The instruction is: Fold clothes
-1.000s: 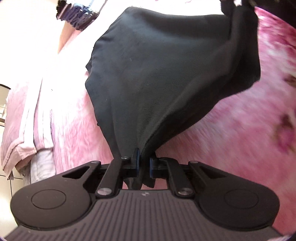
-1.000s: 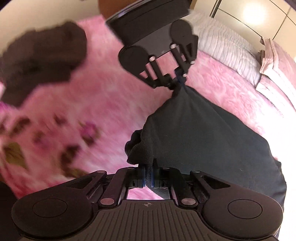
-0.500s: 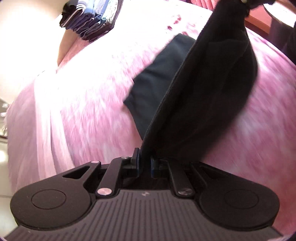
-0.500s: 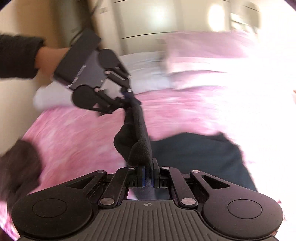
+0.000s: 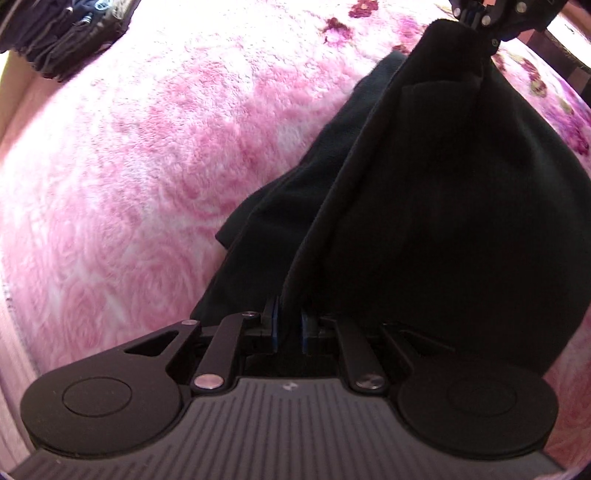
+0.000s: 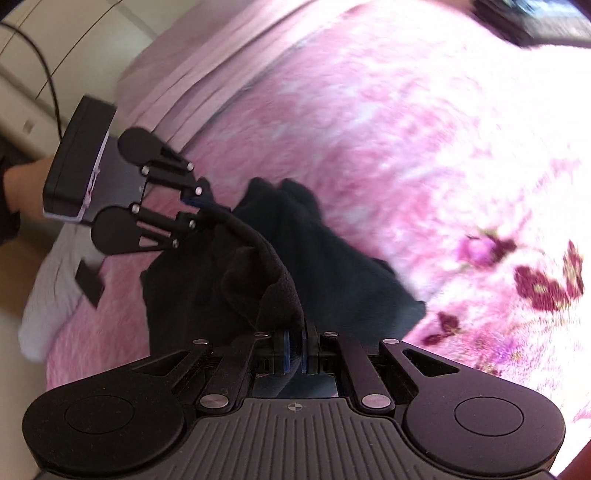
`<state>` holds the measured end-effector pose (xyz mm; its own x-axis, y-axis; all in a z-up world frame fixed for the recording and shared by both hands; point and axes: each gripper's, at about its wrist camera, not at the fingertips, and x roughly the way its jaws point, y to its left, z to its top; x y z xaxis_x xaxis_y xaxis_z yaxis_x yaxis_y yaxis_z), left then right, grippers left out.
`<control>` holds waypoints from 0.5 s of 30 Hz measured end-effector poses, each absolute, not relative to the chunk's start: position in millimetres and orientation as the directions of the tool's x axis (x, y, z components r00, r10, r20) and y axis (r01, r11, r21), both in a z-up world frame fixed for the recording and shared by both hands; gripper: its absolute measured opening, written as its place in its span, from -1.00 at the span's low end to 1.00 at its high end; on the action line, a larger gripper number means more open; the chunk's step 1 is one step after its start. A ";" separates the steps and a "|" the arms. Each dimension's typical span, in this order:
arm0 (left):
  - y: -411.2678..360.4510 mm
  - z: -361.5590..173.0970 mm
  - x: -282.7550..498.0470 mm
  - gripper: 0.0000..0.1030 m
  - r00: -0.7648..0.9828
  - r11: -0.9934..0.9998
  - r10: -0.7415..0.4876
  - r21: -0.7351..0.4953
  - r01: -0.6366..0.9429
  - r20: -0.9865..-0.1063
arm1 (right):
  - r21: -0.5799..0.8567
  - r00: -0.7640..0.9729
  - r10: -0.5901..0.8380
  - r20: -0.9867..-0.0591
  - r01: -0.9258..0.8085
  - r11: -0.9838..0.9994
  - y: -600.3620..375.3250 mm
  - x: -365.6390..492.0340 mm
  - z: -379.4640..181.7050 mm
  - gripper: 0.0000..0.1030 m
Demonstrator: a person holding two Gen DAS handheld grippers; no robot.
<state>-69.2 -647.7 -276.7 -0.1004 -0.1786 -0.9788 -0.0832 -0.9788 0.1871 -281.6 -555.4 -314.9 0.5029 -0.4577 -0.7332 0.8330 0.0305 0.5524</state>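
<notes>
Now the left gripper (image 5: 288, 325) is clamped on an edge of the black garment (image 5: 443, 221), its blue pads pinching the cloth with only a narrow gap between them. From there the garment stretches up and away to the right gripper (image 5: 480, 16), which grips another corner at the top of the left wrist view. Below the held edge, the rest of the garment sags and rests on the pink fluffy blanket (image 5: 147, 166) covering the bed, to the left of and beyond the left gripper. Seen from the right wrist, the right gripper (image 6: 294, 349) is likewise pinched together on a bunched fold of cloth, and a taut rolled edge runs from it up and leftward to the left gripper (image 6: 195, 210), borne by a hand (image 6: 26, 188). A stack of dark folded clothes (image 5: 62, 33) lies well beyond the left gripper, at the far left of the bed.
</notes>
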 end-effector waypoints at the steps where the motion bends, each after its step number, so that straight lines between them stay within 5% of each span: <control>1: -650.1 -278.6 -70.9 -0.82 -0.101 -0.980 -0.167 0.176 -0.089 -0.981 | 0.559 0.502 -0.460 -0.732 0.829 0.015 -558.1 -284.6 -317.3 -0.92; 9: -662.8 -296.3 -83.3 -0.80 -0.118 -0.983 -0.137 0.149 -0.103 -0.984 | 0.577 0.477 -0.473 -0.741 0.813 -0.084 -559.2 -296.0 -339.3 -0.92; 15: -675.5 -291.7 -71.3 -0.45 -0.178 -0.986 -0.160 0.150 0.070 -0.971 | 0.592 0.454 -0.482 -0.749 0.785 -0.181 -553.4 -307.0 -351.8 -0.92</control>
<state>-71.3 -675.5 -291.7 -0.1775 -0.1598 -0.9711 0.0698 -0.9863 0.1495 -307.0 -553.4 -351.8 0.4542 -0.4819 -0.7493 0.7850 -0.1812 0.5924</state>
